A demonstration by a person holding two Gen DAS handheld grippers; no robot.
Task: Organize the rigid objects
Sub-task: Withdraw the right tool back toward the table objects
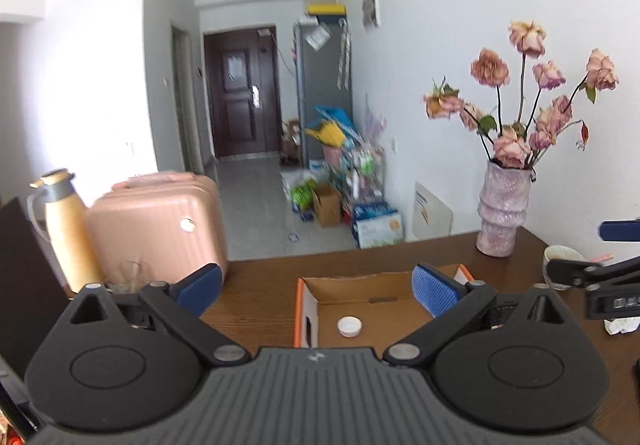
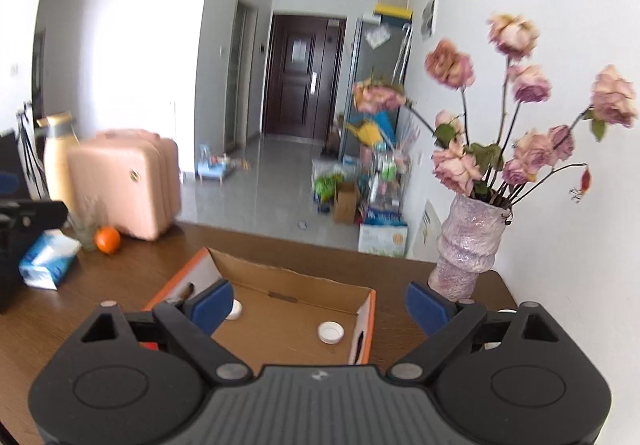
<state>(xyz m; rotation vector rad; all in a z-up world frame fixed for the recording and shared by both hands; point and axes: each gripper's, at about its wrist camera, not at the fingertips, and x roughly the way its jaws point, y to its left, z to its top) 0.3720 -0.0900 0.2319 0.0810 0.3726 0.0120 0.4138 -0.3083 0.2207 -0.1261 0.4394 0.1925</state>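
Note:
An open cardboard box with orange edges (image 1: 308,299) (image 2: 362,319) sits on the brown table. One white round cap (image 1: 349,326) lies on its floor in the left wrist view. The right wrist view shows two white caps, one at the right (image 2: 330,332) and one (image 2: 236,311) partly hidden behind the left finger. My left gripper (image 1: 316,291) is open and empty above the box's near side. My right gripper (image 2: 318,305) is open and empty above the box. The right gripper's arm shows at the right edge of the left wrist view (image 1: 592,273).
A pink vase of dried roses (image 1: 502,207) (image 2: 472,245) stands at the table's far right by the wall. A white cup (image 1: 562,259) sits right of it. An orange (image 2: 107,239), tissue pack (image 2: 48,259), glass (image 1: 132,275), yellow thermos (image 1: 66,229) and pink suitcase (image 1: 160,221) are at left.

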